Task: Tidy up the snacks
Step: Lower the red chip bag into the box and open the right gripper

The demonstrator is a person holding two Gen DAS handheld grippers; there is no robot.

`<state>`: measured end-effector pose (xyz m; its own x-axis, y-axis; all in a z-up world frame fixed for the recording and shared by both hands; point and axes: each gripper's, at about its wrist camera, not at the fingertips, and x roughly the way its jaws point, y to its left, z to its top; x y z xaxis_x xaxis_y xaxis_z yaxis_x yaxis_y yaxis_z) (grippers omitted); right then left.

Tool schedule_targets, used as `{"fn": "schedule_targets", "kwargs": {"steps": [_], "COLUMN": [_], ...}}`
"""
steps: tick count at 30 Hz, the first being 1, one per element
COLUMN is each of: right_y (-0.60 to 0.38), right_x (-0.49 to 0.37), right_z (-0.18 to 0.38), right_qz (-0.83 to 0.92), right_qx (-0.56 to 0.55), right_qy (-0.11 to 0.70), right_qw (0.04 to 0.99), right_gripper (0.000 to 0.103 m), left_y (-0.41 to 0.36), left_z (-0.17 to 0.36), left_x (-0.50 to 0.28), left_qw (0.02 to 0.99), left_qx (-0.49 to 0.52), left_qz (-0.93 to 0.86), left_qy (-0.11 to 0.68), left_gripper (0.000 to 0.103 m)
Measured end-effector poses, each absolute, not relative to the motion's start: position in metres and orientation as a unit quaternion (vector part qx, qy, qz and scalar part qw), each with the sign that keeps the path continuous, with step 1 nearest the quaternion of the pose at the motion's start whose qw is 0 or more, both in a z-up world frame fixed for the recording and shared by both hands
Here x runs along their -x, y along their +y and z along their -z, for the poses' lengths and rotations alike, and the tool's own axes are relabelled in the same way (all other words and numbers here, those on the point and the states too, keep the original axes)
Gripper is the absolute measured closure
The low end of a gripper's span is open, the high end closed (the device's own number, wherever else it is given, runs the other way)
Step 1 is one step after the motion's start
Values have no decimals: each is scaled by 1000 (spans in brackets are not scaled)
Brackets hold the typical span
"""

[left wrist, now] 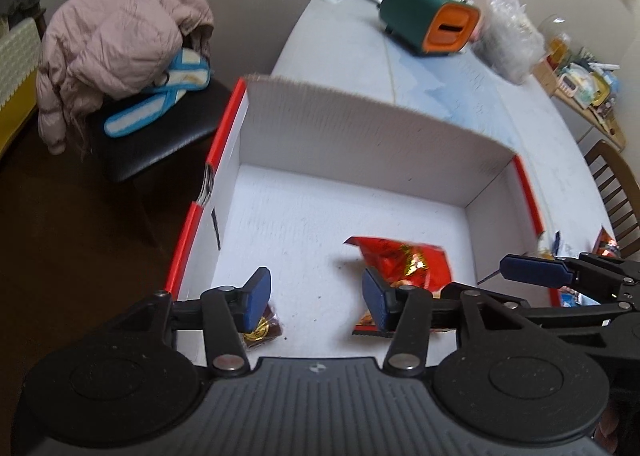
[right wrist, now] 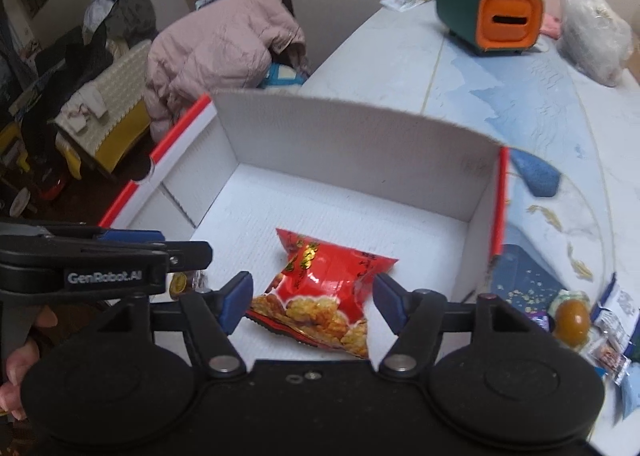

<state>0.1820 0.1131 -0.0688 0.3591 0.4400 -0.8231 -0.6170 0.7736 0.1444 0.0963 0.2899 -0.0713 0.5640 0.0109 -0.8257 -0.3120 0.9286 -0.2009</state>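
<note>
A white cardboard box with red rims [left wrist: 360,127] [right wrist: 360,127] stands open on the table. A red snack bag [right wrist: 320,288] [left wrist: 404,260] lies on its floor. A small dark brown snack with a gold disc [left wrist: 264,330] [right wrist: 182,282] lies near the box's front left corner. My left gripper [left wrist: 314,298] is open and empty above the box floor between the two snacks. My right gripper [right wrist: 308,302] is open with its jaws on either side of the red bag, not closed on it. It shows from the side in the left wrist view [left wrist: 532,270].
Several loose snacks, one a brown egg-shaped pack [right wrist: 572,318], lie on the table right of the box. A green and orange holder [right wrist: 492,13], a clear plastic bag [right wrist: 596,35] and a lamp stand at the back. A chair with a pink jacket [left wrist: 120,51] is on the left.
</note>
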Motion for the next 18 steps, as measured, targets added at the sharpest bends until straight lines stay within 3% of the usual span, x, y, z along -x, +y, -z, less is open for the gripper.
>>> {"fn": "schedule_targets", "kwargs": {"steps": [2,10,12,18], "right_y": [105,70,60,29], "right_x": [-180,-171,-168,-158], "right_z": [63,40,34,22], "right_qz": [-322,-312,-311,-294], "right_qx": [82,37,26,2], "right_qy": [459,442,435,413], "right_qw": [824,840,845,862], "right_gripper": [33,29,28,26], "left_y": [285,261,254,231], "left_z": [64,36,30,17], "left_x": [-93,-82,-79,-73], "left_qw": [877,897,902,914], "left_qx": [154,138,132,118], "left_qz": [-95,-80,-74,-53], "left_qy": [445,411,404,385], "left_gripper": [45,43,36,35]}}
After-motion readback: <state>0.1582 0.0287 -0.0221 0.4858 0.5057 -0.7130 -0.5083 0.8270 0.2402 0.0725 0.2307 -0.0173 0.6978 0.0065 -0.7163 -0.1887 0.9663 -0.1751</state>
